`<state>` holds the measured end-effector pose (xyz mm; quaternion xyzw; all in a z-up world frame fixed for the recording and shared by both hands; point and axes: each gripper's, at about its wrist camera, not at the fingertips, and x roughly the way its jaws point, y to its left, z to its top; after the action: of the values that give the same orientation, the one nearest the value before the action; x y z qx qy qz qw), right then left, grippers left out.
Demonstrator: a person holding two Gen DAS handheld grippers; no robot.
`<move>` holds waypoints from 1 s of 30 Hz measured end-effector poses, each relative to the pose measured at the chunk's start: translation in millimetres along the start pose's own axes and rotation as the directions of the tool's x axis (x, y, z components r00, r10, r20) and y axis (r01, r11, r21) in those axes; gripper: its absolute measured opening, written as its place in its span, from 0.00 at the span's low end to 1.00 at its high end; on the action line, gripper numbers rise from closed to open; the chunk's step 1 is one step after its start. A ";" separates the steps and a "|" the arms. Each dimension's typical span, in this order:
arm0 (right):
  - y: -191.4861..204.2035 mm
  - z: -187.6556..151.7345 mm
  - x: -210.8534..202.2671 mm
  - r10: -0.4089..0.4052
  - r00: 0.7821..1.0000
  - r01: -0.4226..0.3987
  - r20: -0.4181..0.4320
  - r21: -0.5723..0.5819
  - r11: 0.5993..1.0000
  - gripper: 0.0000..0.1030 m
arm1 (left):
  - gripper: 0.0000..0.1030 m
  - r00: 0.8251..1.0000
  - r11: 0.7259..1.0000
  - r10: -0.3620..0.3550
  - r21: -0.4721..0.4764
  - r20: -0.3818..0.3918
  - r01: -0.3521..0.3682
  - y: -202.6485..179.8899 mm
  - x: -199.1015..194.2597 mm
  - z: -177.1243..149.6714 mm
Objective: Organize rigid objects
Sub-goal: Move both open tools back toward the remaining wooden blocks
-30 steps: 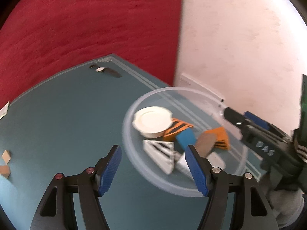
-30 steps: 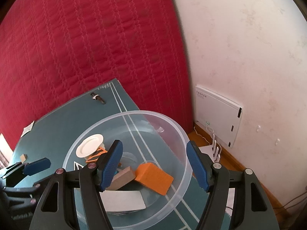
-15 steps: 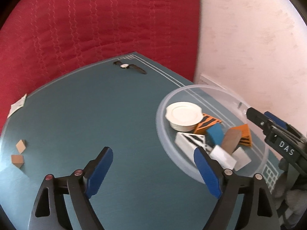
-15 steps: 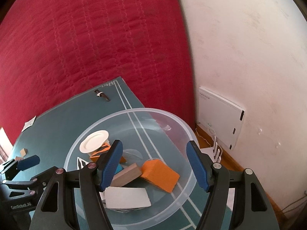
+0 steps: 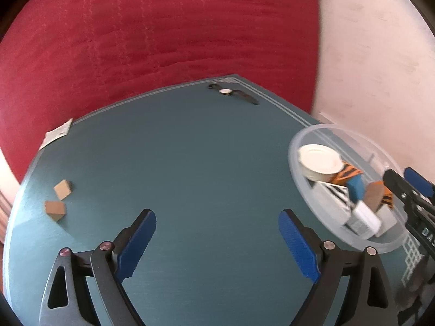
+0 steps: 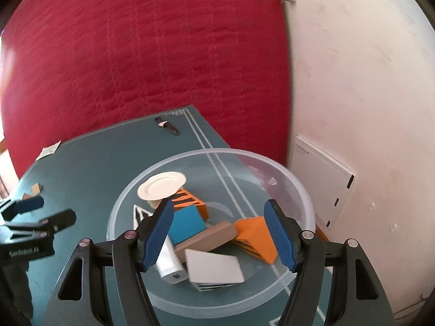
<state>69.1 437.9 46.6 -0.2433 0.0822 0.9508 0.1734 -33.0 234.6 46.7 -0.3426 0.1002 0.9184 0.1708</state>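
**K:** Blue pads on the left gripper (image 5: 217, 241) stand wide and have just been opening, with only bare teal table (image 5: 190, 163) between them. Left wrist view: two brown blocks (image 5: 59, 199) lie near the table's left edge, just beside each other and well apart from the clear bowl (image 5: 296, 168) on the right. My read is they're the next pick.

**R:** Agreed. Any obstacles?

**K:** None on the path. A watch (image 5: 231, 92) lies at the far edge and a paper slip (image 5: 55, 134) at the far-left corner, both clear of the blocks. Take the nearer block first. Straddle it across flat faces, not corners, and keep the jaws wide until it sits between the pads. The blocks are so close that a sloppy approach could nudge the second one towards the edge.

**R:** Right wrist view?

**K:** The right gripper (image 6: 218, 236) is part open and holds nothing. It hangs over the bowl's near side. Inside the bowl are a white dish (image 6: 161, 185), a blue block (image 6: 186, 224), orange striped wedges (image 6: 254, 237), a brown slab (image 6: 210, 237) and white pieces (image 6: 213, 270). The pile is loose.

**R:** So steady the bowl?

**K:** Probably. Keep the right gripper out of the drop zone and release low into the open far side of the bowl.
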 end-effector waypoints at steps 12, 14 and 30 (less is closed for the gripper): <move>36.4 -10.9 -13.3 0.046 0.999 -0.045 0.011 -0.101 0.994 0.68 | 0.93 0.997 0.997 0.073 -0.034 -0.006 -0.073 26.1 4.5 -8.1; 42.0 -12.8 -14.0 0.058 0.998 -0.058 0.000 -0.114 0.992 0.68 | 0.93 0.997 0.996 0.079 -0.045 -0.008 -0.079 30.5 4.2 -9.5; 91.5 -26.9 -20.7 0.154 0.985 -0.165 -0.072 -0.185 0.969 0.68 | 0.93 0.991 0.982 0.133 -0.131 -0.024 -0.134 77.4 3.7 -20.6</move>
<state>64.0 340.7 40.0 -0.2782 0.0150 0.9579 0.0700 -53.0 158.0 34.0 -0.3526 0.0629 0.9298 0.0850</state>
